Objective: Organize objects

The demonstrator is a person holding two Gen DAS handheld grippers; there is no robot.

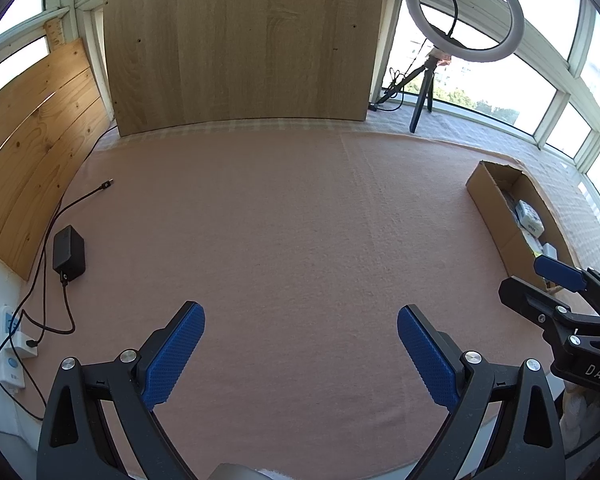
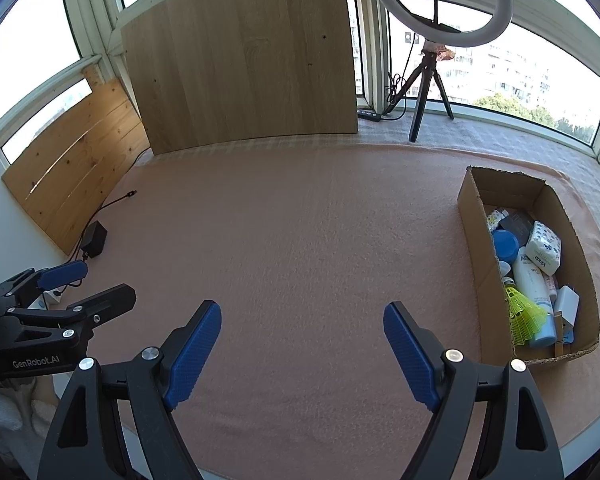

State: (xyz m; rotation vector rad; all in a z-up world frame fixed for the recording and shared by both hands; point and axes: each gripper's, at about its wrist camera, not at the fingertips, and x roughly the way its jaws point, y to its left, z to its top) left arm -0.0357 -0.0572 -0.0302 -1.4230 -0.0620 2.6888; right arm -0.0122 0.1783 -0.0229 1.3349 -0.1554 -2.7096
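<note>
The left hand-held gripper [image 1: 301, 350] points steeply down, jaws wide apart and empty. At its 3 o'clock, the right hand-held gripper [image 2: 302, 350] matches it, tilted down, spread, holding nothing.

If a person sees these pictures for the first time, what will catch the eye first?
Probably the cardboard box at the right edge of the pink blanket, packed with small items such as a yellow shuttlecock and a white bottle. Next, the white ring light on its tripod by the window behind. Both grippers, left and right, stand open and empty in front.
</note>
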